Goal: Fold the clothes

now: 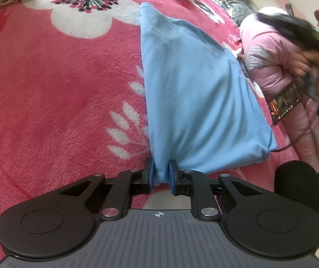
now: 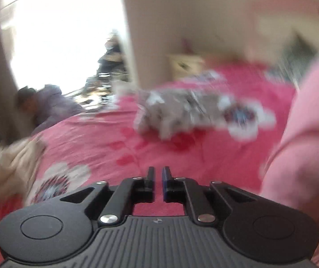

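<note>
Your left gripper (image 1: pixel 161 175) pinches the near corner of the blue cloth (image 1: pixel 195 89) — it stretches away across the pink bed (image 1: pixel 59 89). Your right gripper (image 2: pixel 157 179) stands narrowly parted, holding nothing.

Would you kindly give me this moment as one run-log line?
left gripper: shut on blue cloth | right gripper: open, empty, above pink blanket | fold: unfinished
</note>
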